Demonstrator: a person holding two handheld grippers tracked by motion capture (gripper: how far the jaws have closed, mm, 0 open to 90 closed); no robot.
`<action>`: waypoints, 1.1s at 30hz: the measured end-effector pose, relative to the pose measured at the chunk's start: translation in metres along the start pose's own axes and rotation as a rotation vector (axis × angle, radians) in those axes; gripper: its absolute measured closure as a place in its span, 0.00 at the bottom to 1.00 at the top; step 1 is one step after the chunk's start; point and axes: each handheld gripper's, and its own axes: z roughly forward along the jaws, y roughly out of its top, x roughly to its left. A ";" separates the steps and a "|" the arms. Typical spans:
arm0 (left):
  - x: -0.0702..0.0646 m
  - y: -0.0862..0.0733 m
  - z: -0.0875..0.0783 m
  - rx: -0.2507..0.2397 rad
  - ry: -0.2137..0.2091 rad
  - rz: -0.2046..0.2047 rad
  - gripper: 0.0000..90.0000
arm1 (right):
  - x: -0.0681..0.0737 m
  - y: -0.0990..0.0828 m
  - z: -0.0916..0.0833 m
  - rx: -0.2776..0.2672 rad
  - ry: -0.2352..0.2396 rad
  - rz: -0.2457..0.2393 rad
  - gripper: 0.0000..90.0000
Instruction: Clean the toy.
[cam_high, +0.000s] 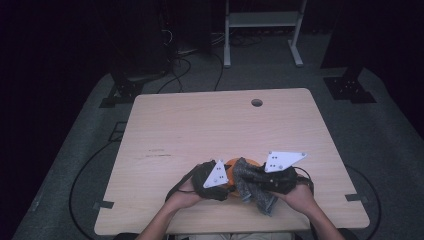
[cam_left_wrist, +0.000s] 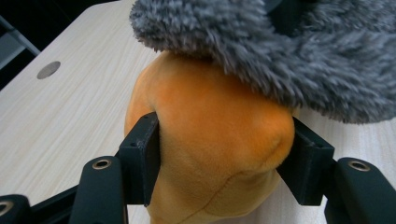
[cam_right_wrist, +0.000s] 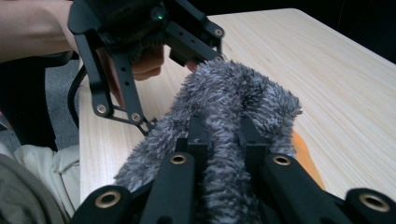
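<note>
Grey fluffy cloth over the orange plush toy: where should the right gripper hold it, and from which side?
Grip a gathered fold of the grey fluffy cloth, coming from the person's right, as the right gripper does now, shut on a pinched ridge. The pile bunches easily, so a fold fits between the jaws. The left gripper clamps the orange plush toy by its rounded sides.

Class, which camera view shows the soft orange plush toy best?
The left gripper view: the soft orange plush toy sits large between its jaws. The high view shows an orange sliver; the right gripper view shows an edge behind grey fur.
</note>
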 end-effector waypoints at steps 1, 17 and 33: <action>0.001 -0.001 0.000 0.000 -0.004 -0.011 0.42 | -0.002 -0.002 -0.001 0.003 -0.010 0.001 0.88; 0.033 -0.016 -0.013 -0.126 -0.182 -0.297 0.19 | -0.017 -0.028 -0.001 0.044 -0.030 0.062 0.88; 0.034 -0.026 -0.005 -0.011 -0.188 -0.317 0.24 | -0.020 -0.034 -0.001 0.078 -0.014 0.066 0.88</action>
